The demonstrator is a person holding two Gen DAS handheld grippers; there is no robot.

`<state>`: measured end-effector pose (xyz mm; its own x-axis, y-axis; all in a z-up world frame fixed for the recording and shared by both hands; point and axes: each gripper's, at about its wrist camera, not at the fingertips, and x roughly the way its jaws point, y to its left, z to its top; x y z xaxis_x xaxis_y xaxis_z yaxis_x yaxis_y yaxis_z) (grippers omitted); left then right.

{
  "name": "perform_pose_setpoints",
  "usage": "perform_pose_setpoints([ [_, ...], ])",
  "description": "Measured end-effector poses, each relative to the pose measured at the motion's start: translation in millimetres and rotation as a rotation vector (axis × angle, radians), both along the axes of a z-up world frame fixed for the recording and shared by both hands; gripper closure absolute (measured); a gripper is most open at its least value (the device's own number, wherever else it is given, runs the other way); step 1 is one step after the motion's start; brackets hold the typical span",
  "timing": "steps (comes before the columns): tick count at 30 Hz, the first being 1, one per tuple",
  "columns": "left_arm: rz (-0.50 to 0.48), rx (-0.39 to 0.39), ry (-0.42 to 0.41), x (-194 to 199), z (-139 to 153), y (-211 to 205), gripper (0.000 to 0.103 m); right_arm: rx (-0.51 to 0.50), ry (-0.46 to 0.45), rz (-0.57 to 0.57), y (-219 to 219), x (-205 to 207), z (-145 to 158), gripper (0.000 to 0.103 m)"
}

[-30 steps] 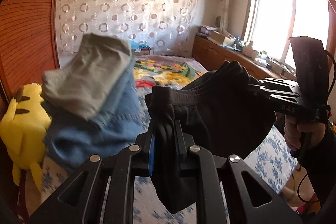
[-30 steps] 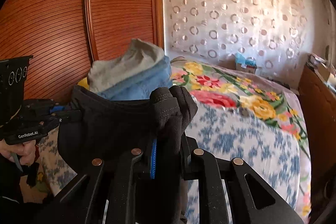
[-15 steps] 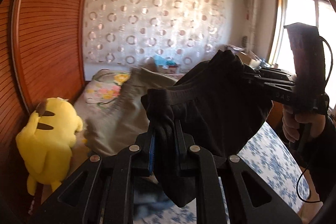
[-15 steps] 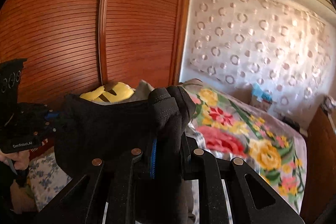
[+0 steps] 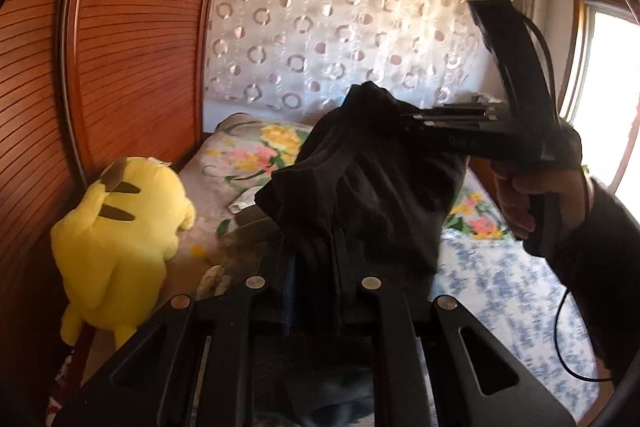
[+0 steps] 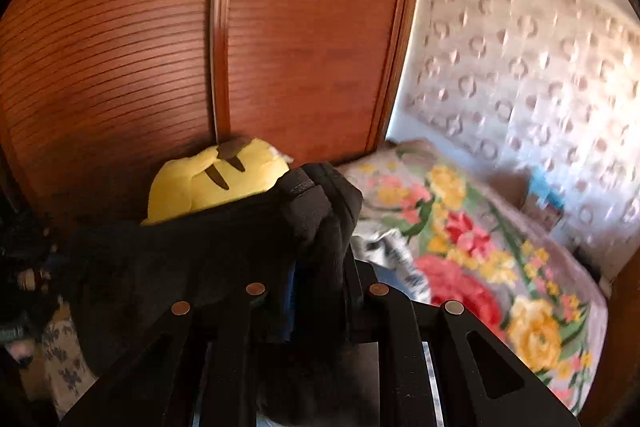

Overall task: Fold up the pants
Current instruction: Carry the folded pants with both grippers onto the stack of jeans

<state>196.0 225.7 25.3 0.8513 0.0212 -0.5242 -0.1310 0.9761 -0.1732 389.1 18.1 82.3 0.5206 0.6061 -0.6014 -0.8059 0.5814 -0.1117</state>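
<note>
The black pants (image 5: pixel 372 187) are a soft, matte knit with a gathered, ribbed band along the top edge. They are held up in the air, carried by nothing underneath, above the bed's floral cover. The band is bunched into thick vertical folds at two places and runs roughly level between them, a little slack. Below that line the cloth hangs in loose, heavy drapes with deep creases, doubled over itself so no separate legs can be told apart. In the right wrist view the same pants (image 6: pixel 200 259) spread leftward as a broad dark sheet from a rounded, stitched knot of fabric.
</note>
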Motion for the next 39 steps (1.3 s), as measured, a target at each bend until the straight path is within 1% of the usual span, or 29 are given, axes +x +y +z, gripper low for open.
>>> perform_pose_setpoints([
  [1,0.015,0.006,0.013,2.4,-3.5,2.7,0.087,0.009,0.008,-0.004,1.5,4.2,-2.9,0.085],
  [2,0.023,0.003,0.022,3.8,-5.8,5.2,0.087,0.018,0.017,-0.01,3.4,7.6,-4.2,0.081],
  [3,0.028,0.002,0.03,4.9,-8.1,7.4,0.087,0.03,0.029,-0.02,2.1,10.9,-5.2,0.079],
  [4,0.038,0.006,0.039,6.2,-10.6,9.7,0.087,0.04,0.035,-0.032,0.4,12.9,-5.7,0.075],
  [5,0.044,0.007,0.045,6.8,-12.0,11.8,0.085,0.049,0.037,-0.044,1.6,16.5,-4.6,0.068],
  [6,0.043,-0.003,0.049,6.5,-13.3,13.3,0.084,0.059,0.033,-0.055,-1.0,16.8,-3.6,0.065],
  [7,0.034,-0.024,0.052,6.3,-13.7,14.8,0.082,0.068,0.024,-0.067,-6.1,15.3,-1.0,0.06],
  [9,0.029,-0.041,0.056,4.7,-13.3,16.4,0.076,0.08,0.005,-0.066,-14.6,7.2,2.6,0.059],
  [10,0.036,-0.032,0.056,3.4,-12.3,16.2,0.068,0.088,-0.014,-0.073,-20.9,-4.5,5.5,0.059],
  [11,0.046,-0.018,0.057,2.6,-11.3,15.9,0.056,0.095,-0.028,-0.085,-26.0,-17.7,7.8,0.059],
  [12,0.056,-0.006,0.055,1.3,-10.1,15.3,0.052,0.107,-0.032,-0.09,-31.3,-27.7,9.3,0.059],
  [14,0.048,-0.009,0.051,-0.2,-6.5,14.2,0.044,0.139,-0.03,-0.093,-41.6,-46.0,10.9,0.059],
  [16,0.045,-0.01,0.037,-3.2,-1.6,12.3,0.043,0.155,-0.032,-0.1,-47.9,-58.1,7.4,0.059],
  [18,0.039,0.0,0.022,-5.3,3.1,8.2,0.043,0.175,-0.016,-0.082,-56.4,-69.6,2.7,0.059],
  [21,0.002,0.012,0.008,-4.7,7.5,-2.8,0.043,0.182,0.006,-0.067,-63.7,-82.2,-8.9,0.059],
  [22,-0.011,0.018,0.01,-3.0,6.3,-6.9,0.043,0.177,0.01,-0.061,-64.2,-86.3,-12.6,0.064],
  [24,-0.034,0.029,0.022,0.9,3.2,-14.3,0.043,0.158,0.014,-0.052,-67.7,-87.1,-15.2,0.066],
  [27,-0.047,0.056,0.064,9.1,-6.5,-23.5,0.043,0.126,0.026,-0.072,-65.1,-75.4,-21.7,0.066],
  [28,-0.046,0.062,0.087,12.6,-11.4,-25.1,0.043,0.119,0.033,-0.079,-61.7,-65.8,-19.1,0.066],
  [31,-0.042,0.05,0.114,16.5,-19.3,-23.5,0.043,0.109,0.05,-0.103,-56.8,-49.7,-17.4,0.066],
  [33,-0.043,0.052,0.12,17.7,-22.0,-23.4,0.043,0.103,0.058,-0.11,-51.3,-40.3,-17.3,0.067],
  [35,-0.043,0.058,0.126,18.9,-24.1,-23.8,0.043,0.089,0.06,-0.119,-43.1,-31.1,-19.2,0.071],
  [39,-0.042,0.061,0.134,20.1,-24.9,-27.7,0.043,0.089,0.071,-0.129,-35.4,-24.6,-21.0,0.073],
])
